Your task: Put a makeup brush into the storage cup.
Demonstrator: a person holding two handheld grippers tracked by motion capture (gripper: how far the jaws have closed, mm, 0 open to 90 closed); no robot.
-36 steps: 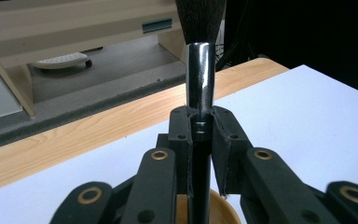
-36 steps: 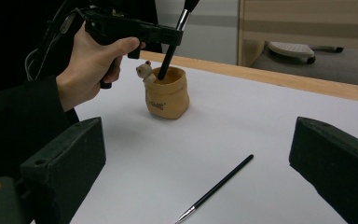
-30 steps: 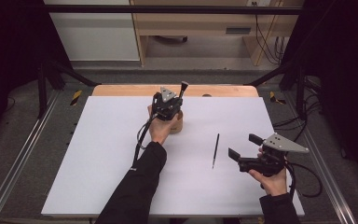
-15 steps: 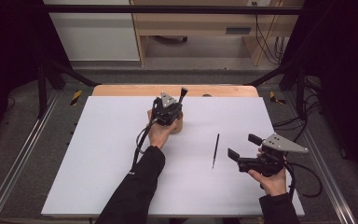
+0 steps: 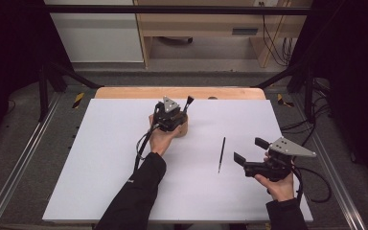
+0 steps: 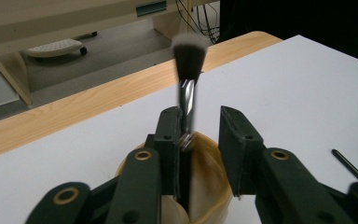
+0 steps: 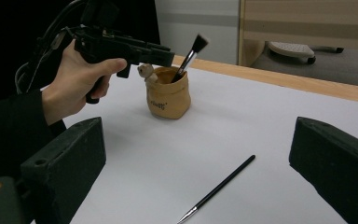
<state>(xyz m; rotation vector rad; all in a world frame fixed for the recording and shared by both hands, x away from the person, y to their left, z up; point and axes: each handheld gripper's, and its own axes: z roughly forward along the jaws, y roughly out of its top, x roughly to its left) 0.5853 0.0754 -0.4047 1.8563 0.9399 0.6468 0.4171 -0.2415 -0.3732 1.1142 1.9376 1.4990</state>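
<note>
Left hand-held gripper (image 6: 196, 140) jaws just opening, releasing brush (image 6: 189, 60), now standing in tan pot (image 5: 181, 125) at twelve o'clock on worktop (image 5: 100, 158). Right hand-held gripper (image 5: 250, 151) waiting open near thin brush (image 5: 221, 154), likely going next.

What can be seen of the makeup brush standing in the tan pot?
The makeup brush has a black handle, a shiny metal ferrule and a flat-topped tuft of dark bristles with paler tips. It stands handle-down in the tan pot, bristles up, leaning on the pot's rim. In the left gripper view it rises between the jaws of the left gripper, close against one of them. Those jaws have just been opening and no longer clamp it. Its lower handle is hidden inside the pot.
</note>
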